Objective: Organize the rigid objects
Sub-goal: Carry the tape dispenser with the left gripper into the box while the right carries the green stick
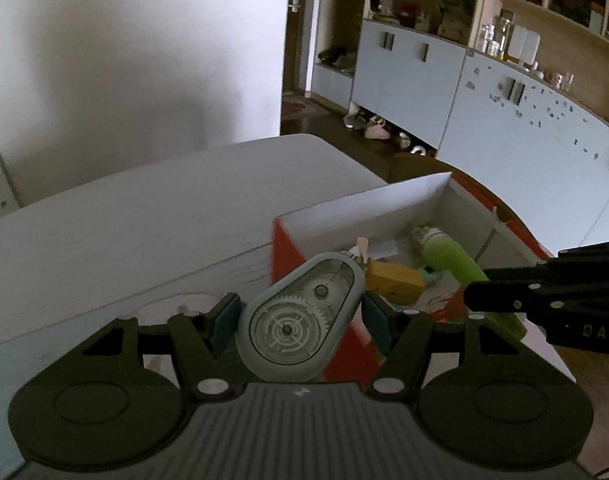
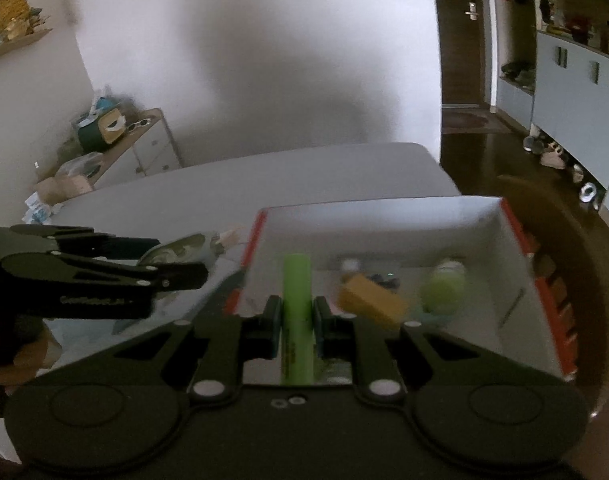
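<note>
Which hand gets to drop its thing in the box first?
Probably the right. The right gripper holds the green highlighter with its tip already past the box's near edge. The left gripper holds the correction tape beside the box's corner, still over the table.

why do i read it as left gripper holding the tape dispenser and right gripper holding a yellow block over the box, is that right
Not quite. The right gripper is shut on a green marker, not the yellow block, which lies inside the box; the right wrist view shows it. The rest stands: the left gripper holds the tape dispenser.
</note>
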Action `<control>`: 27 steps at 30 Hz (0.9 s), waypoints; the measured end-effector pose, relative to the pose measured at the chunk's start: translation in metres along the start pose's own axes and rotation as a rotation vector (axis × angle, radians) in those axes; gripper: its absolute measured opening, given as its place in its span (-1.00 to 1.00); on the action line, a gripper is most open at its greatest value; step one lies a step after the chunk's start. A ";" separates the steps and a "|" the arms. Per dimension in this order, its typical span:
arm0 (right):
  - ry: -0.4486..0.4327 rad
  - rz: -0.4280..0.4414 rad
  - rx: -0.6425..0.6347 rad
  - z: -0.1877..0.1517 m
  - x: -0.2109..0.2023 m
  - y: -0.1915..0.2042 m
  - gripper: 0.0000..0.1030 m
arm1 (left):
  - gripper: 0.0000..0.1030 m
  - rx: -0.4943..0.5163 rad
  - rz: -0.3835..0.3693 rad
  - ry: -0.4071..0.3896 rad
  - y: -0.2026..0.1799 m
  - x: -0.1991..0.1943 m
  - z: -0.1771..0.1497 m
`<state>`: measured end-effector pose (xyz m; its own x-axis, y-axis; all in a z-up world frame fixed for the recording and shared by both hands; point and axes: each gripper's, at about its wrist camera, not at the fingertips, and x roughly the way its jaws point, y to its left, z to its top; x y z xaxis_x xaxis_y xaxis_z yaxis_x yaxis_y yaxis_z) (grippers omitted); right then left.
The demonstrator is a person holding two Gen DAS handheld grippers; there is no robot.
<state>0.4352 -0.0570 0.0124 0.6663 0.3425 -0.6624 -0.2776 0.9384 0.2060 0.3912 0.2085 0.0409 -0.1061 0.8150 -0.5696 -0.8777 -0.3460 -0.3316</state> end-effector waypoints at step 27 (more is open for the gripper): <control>0.071 -0.062 0.041 -0.007 0.043 -0.106 -0.71 | 0.28 0.119 0.031 0.201 -0.110 0.113 0.008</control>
<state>0.4891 -0.1422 -0.0430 0.6304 0.2805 -0.7239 -0.2076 0.9594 0.1910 0.4721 0.3422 0.0185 -0.0492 0.6917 -0.7205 -0.9258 -0.3023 -0.2271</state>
